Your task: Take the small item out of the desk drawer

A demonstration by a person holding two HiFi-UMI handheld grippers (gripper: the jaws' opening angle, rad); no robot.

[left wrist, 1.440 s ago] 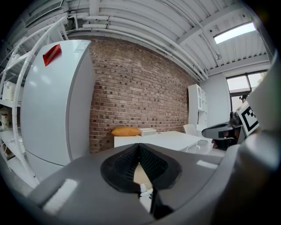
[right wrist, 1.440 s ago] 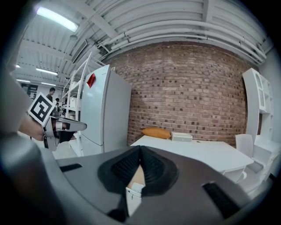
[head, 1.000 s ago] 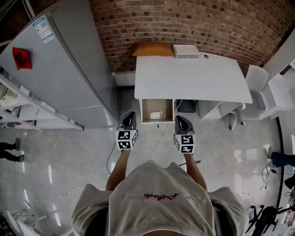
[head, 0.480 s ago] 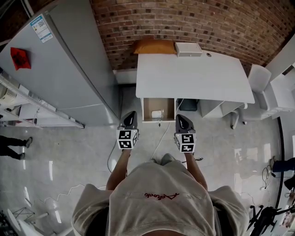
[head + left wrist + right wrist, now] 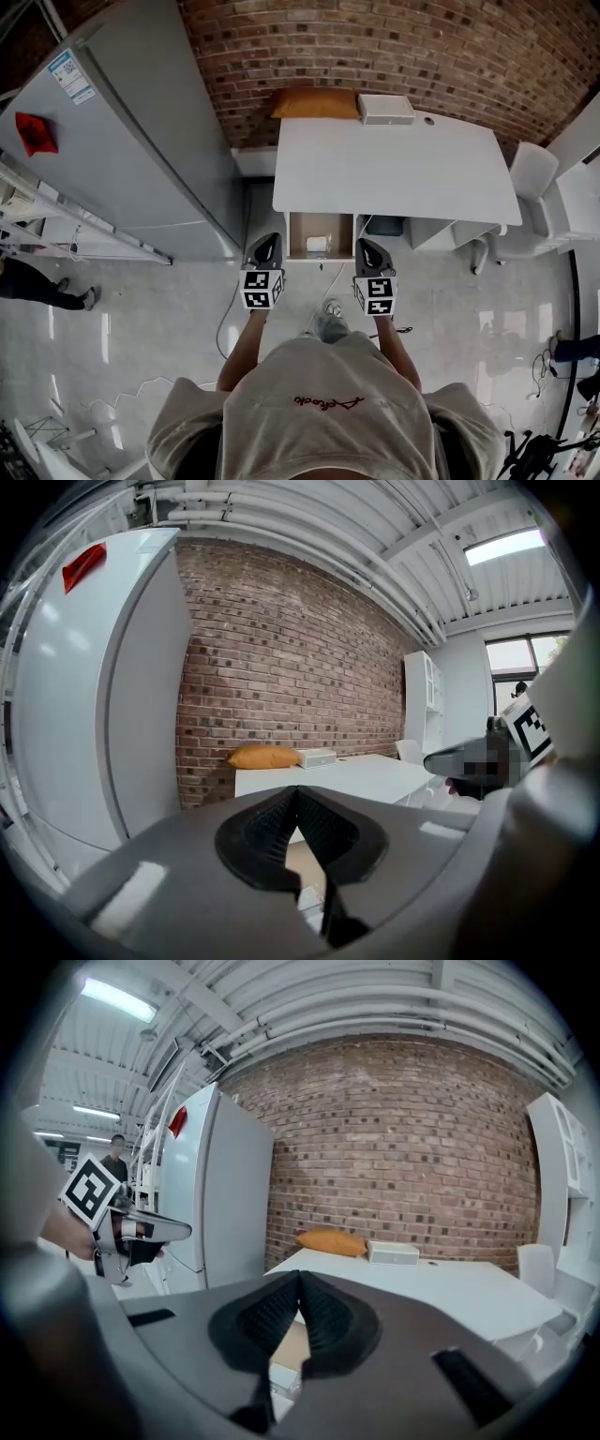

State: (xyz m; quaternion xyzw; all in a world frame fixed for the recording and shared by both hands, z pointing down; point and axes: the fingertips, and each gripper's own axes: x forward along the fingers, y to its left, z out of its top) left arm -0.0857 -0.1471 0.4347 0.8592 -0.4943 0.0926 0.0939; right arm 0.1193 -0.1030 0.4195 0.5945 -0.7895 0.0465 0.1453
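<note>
Inside the drawer (image 5: 300,232) lies a small white, perhaps boxy item (image 5: 318,244).

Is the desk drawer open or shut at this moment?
Open. In the head view the drawer juts out from under the white desk, and its brown inside shows, with a small white item in it.
</note>
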